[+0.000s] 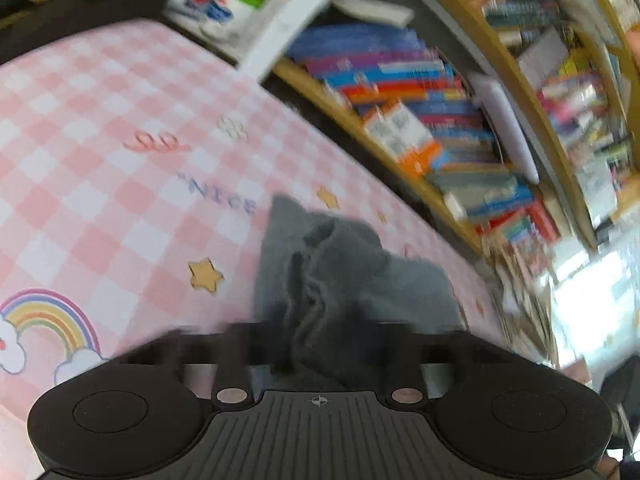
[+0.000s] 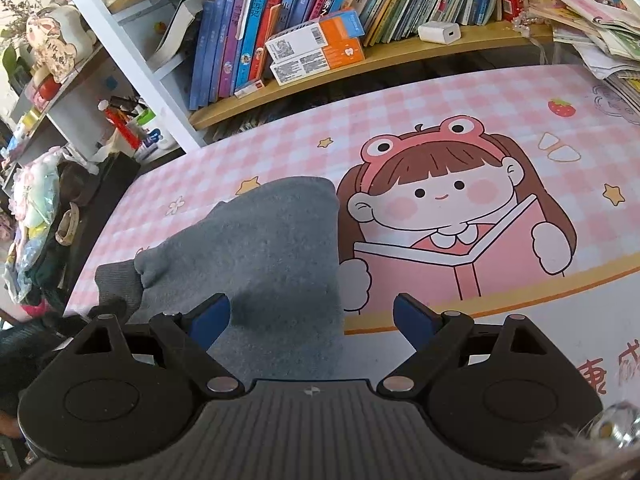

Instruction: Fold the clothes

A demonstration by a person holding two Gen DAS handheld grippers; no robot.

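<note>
Broadly, my two wrist cameras look onto a pink-and-white checked table mat printed with a cartoon girl in a frog hat reading a book on its right part and a rainbow with clouds on its left part. Behind the mat stands a wooden bookshelf with a white upright, packed with upright coloured books; two orange-and-white cardboard boxes lie stacked on its lower board, and a small white charger block sits further along the same board.

I find the task item, a grey fleecy knit garment, lying on the mat just left of the printed girl, its ribbed cuff bunched at the left edge. From the left wrist view the garment rises in gathered folds straight ahead of the tool.

My right gripper hovers over the near part of the garment with its blue-padded fingers spread wide; the jaws are released and grasp nothing.

My left gripper is badly motion-blurred. Grey fabric bunches between its dark fingers and runs down to the tool body, but I cannot tell whether the jaws are clenched on it.
</note>
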